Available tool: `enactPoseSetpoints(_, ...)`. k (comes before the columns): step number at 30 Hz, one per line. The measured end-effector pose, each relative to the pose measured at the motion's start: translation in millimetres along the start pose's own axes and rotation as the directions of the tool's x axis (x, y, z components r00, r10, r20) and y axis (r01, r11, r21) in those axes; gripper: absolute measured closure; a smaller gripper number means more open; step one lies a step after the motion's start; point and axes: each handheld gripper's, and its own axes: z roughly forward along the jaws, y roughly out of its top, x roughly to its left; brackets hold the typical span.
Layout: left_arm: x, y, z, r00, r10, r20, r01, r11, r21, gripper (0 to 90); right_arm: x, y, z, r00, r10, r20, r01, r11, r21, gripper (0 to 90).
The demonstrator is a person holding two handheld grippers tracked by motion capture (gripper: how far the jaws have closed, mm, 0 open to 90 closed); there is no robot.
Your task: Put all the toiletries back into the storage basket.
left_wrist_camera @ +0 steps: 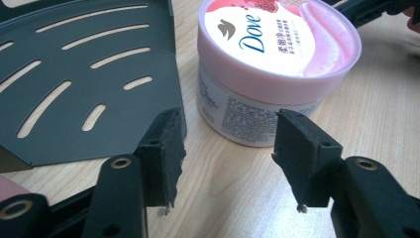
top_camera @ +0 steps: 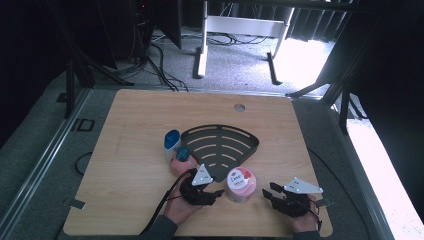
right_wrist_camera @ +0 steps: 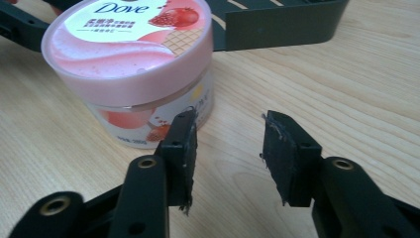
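Observation:
A pink-lidded Dove cream jar stands upright on the wooden table near its front edge. My left gripper lies just left of the jar, open; in the left gripper view the jar sits a little beyond the empty gap of the left gripper. My right gripper rests to the jar's right, also open. In the right gripper view the jar stands ahead and left of the right gripper, whose jaws hold nothing.
A black slotted fan-shaped tray lies flat behind the jar, its edge close to it. A white bottle with a blue cap and a second blue-capped item sit by the tray's left side. A cable hole marks the table's far edge.

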Motion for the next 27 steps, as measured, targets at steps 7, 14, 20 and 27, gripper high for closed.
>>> enactPoseSetpoints(7, 1.2, -2.1, 2.7, 0.9999, -0.009, 0.004, 0.009, 0.9999, 0.004, 40.8, 3.3, 1.4, 4.1, 0.9985, -0.030, -0.045, 0.030, 1.000, 0.004, 52.0)
enactPoseSetpoints(14, -0.6, -3.1, 6.3, 0.9999, 0.009, 0.011, -0.009, 0.9998, 0.018, 39.8, 6.4, 1.8, 5.2, 0.9918, -0.065, -0.110, 0.066, 0.998, 0.003, 49.0)
enactPoseSetpoints(20, -0.7, -1.4, 8.2, 0.9997, 0.010, 0.020, -0.010, 0.9999, 0.014, 39.8, 7.9, 2.3, 7.9, 0.9900, -0.077, -0.118, 0.078, 0.997, 0.010, 47.6)
enactPoseSetpoints(27, -4.5, 1.1, 10.4, 0.9988, 0.030, 0.038, -0.030, 0.9995, 0.011, 39.4, 11.4, 3.4, 9.9, 0.9840, -0.102, -0.146, 0.105, 0.994, 0.008, 46.6)
